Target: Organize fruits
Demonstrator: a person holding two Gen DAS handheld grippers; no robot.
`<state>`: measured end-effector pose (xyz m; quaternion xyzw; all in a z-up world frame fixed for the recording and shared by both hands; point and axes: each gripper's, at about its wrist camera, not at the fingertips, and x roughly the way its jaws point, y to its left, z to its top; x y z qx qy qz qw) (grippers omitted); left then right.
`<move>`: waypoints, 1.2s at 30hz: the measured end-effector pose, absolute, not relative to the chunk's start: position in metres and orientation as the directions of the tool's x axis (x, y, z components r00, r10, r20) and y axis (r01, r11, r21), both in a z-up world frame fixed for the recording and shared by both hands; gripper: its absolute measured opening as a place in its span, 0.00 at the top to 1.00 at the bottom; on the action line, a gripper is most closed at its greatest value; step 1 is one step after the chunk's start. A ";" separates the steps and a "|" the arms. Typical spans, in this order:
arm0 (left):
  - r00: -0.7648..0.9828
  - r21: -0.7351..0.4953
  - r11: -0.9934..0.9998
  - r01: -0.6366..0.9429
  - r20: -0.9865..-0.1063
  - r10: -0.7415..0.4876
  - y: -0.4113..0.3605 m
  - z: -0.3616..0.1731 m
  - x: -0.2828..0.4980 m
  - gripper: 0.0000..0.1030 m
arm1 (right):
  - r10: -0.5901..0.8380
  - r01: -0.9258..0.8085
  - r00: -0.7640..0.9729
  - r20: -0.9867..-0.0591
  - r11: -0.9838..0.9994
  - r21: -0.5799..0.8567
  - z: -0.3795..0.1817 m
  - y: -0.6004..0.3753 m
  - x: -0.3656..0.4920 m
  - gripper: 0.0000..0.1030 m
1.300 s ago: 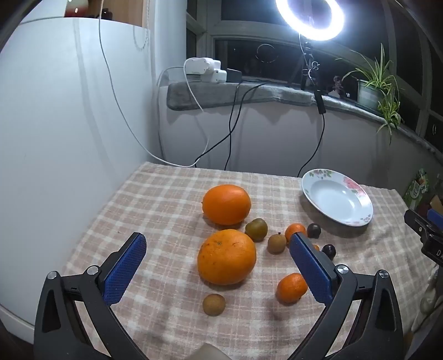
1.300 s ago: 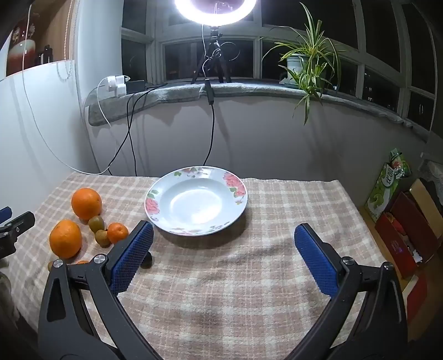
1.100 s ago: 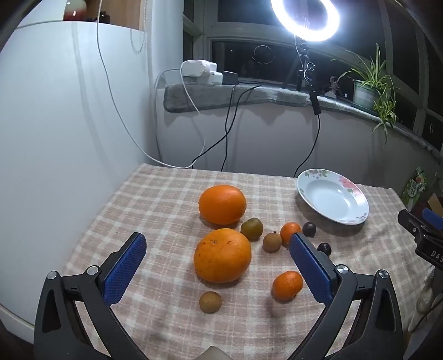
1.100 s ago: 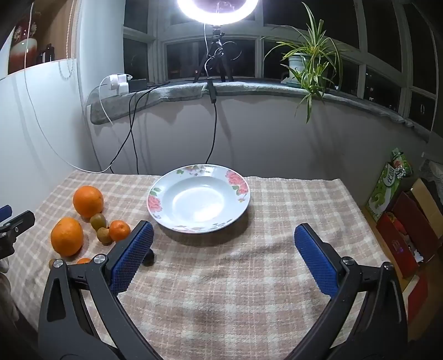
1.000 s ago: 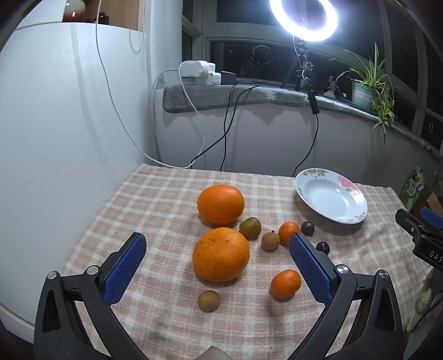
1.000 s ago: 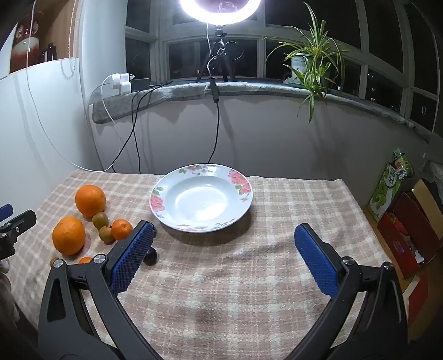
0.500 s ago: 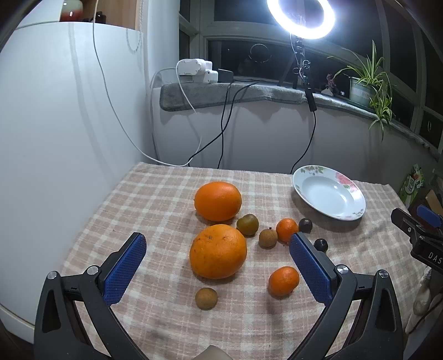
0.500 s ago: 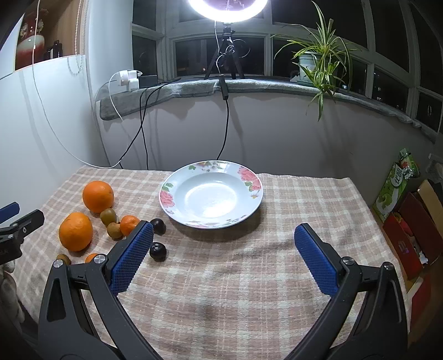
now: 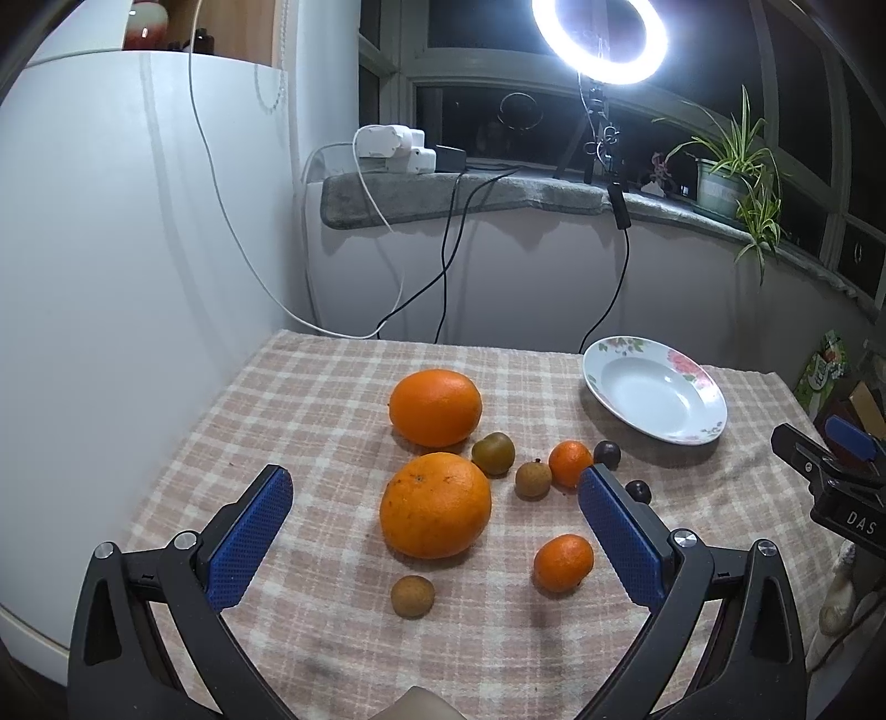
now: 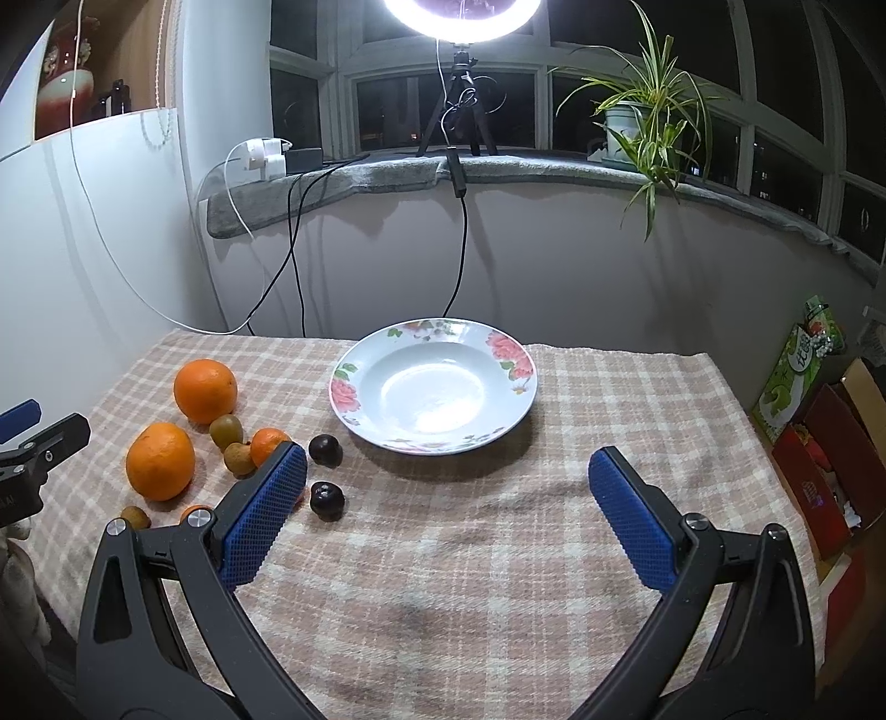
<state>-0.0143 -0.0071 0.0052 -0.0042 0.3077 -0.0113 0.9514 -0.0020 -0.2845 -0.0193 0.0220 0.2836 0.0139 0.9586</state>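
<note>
On the checked cloth lie two big oranges (image 9: 435, 504) (image 9: 435, 407), two small mandarins (image 9: 563, 562) (image 9: 570, 462), several small brown and green fruits (image 9: 412, 595) and two dark plums (image 10: 326, 500). A white flowered plate (image 9: 653, 396) stands empty at the right; it also shows in the right wrist view (image 10: 433, 385). My left gripper (image 9: 434, 534) is open and empty above the near big orange. My right gripper (image 10: 447, 509) is open and empty in front of the plate, with the plums by its left finger.
A white wall panel (image 9: 111, 277) bounds the table's left side. Cables (image 9: 448, 260) hang from the sill behind. A ring light (image 9: 601, 39) and a potted plant (image 10: 642, 122) stand on the sill. Boxes (image 10: 819, 459) sit beyond the table's right edge.
Both grippers have drawn back and risen a little; the fruits and the plate look farther off. In the right wrist view the plums have come into sight. Both stay open.
</note>
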 end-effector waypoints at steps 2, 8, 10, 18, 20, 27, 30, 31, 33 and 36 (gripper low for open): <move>0.810 -0.015 1.000 0.019 -0.585 -0.024 -0.008 0.005 -0.015 0.01 | 0.039 -0.014 0.838 -0.544 0.999 0.050 -0.019 -0.284 -0.002 0.00; 0.810 -0.016 1.000 0.017 -0.586 -0.023 -0.007 0.005 -0.016 0.01 | 0.045 -0.021 0.836 -0.547 0.999 0.050 -0.020 -0.281 -0.002 0.00; 0.808 -0.018 1.000 0.016 -0.588 -0.024 -0.006 0.005 -0.015 0.01 | 0.047 -0.024 0.836 -0.547 0.999 0.049 -0.020 -0.279 -0.002 0.00; 0.806 -0.023 1.000 0.017 -0.591 -0.027 -0.003 0.005 -0.014 0.01 | 0.056 -0.036 0.835 -0.547 0.998 0.047 -0.019 -0.277 -0.001 0.00; 0.808 -0.021 1.000 0.016 -0.589 -0.025 -0.003 0.004 -0.014 0.01 | 0.057 -0.037 0.835 -0.548 0.998 0.048 -0.019 -0.277 -0.001 0.00; 0.806 -0.023 1.000 0.013 -0.591 -0.024 -0.003 0.004 -0.014 0.01 | 0.060 -0.041 0.836 -0.546 0.998 0.047 -0.018 -0.275 0.000 0.00; 0.805 -0.021 1.000 0.013 -0.593 -0.023 -0.003 0.003 -0.013 0.01 | 0.064 -0.044 0.835 -0.547 0.998 0.048 -0.018 -0.274 0.000 0.00; 0.803 -0.021 1.000 0.013 -0.595 -0.023 -0.004 0.002 -0.013 0.01 | 0.064 -0.045 0.835 -0.547 0.998 0.049 -0.018 -0.274 0.000 0.00; 0.798 -0.020 1.000 0.016 -0.602 -0.025 -0.004 0.000 -0.012 0.01 | 0.068 -0.048 0.834 -0.547 0.998 0.050 -0.018 -0.273 0.001 0.00; 0.793 -0.018 1.000 0.020 -0.609 -0.027 -0.005 -0.003 -0.011 0.01 | 0.071 -0.052 0.834 -0.548 0.997 0.051 -0.018 -0.273 0.001 0.00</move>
